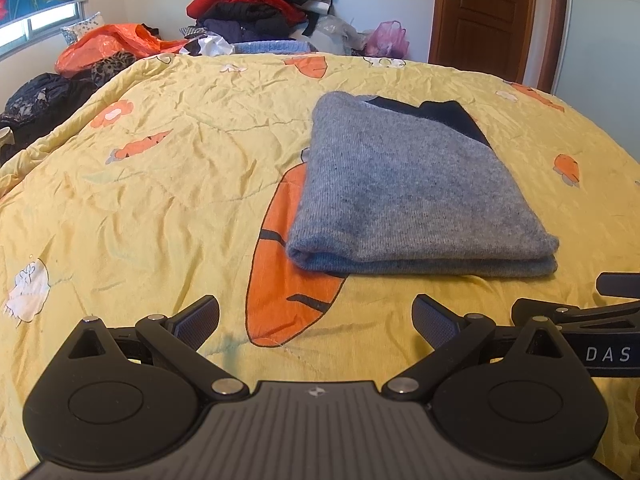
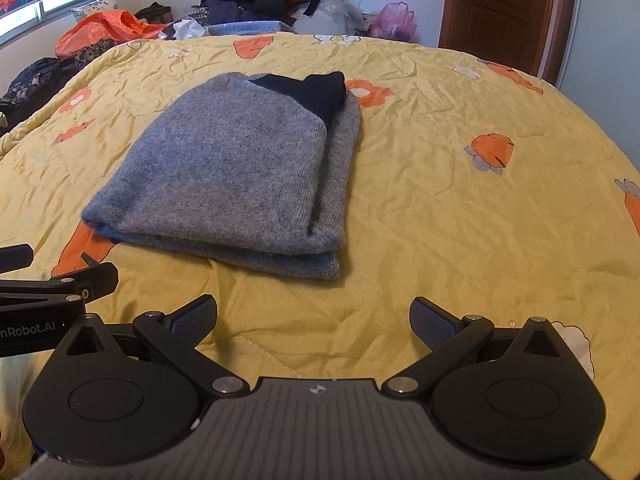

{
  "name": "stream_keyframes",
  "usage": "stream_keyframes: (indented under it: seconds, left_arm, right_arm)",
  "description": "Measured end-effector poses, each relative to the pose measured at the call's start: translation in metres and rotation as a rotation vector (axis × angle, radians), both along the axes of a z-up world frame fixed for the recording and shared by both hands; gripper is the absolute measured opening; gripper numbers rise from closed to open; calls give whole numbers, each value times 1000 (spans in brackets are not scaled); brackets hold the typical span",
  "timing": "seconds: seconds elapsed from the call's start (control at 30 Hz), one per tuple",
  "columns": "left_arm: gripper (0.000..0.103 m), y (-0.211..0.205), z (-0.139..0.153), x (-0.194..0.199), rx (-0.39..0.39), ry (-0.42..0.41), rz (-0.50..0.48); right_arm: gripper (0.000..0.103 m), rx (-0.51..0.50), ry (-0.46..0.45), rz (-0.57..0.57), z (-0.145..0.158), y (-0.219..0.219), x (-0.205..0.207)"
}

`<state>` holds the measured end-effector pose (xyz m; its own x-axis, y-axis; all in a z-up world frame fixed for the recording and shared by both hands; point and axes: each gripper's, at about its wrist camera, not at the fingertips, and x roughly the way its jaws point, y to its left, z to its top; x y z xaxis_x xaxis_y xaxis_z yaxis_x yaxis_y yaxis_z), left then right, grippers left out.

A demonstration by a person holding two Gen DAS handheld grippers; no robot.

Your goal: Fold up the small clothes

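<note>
Both claws hover over the near edge of the bed, side by side and holding nothing. Left claw (image 1: pixel 316 320) has its fingers spread wide, the ribbed pads (image 1: pixel 198 322) facing each other across bare quilt, touching no cloth. Right claw (image 2: pixel 314 320) is spread just as wide, its pads (image 2: pixel 434 322) also clear of the fabric. Each claw's side shows at the edge of the other's view: the right one at the right edge of the left view, the left one at the left edge of the right view.

On the yellow quilt (image 1: pixel 140 208), printed with orange carrots and white flowers, lies a grey sweater (image 1: pixel 404 188), folded into a thick rectangle. It sits near the middle of the bed, just ahead of both claws and apart from them. Its folded edge faces the claws, with two layers showing. A dark navy part (image 2: pixel 316 90) pokes out at the far end. The sweater's left side covers part of a large carrot print (image 1: pixel 280 280).

Beyond the far edge of the bed is a heap of clothes (image 1: pixel 256 4), red and black, an orange bag (image 1: pixel 108 46) toward the far left corner, and a brown door (image 1: pixel 484 12) at the far right.
</note>
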<state>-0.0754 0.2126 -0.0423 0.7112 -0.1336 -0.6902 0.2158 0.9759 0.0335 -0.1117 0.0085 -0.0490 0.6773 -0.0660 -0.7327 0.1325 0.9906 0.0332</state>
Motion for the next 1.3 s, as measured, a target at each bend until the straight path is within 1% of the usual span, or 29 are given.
stream_keyframes:
  seconds: [1.3]
  left_arm:
    - [103, 1, -5, -1, 1, 13, 4]
  right_arm:
    - [102, 26, 23, 5, -7, -1, 2]
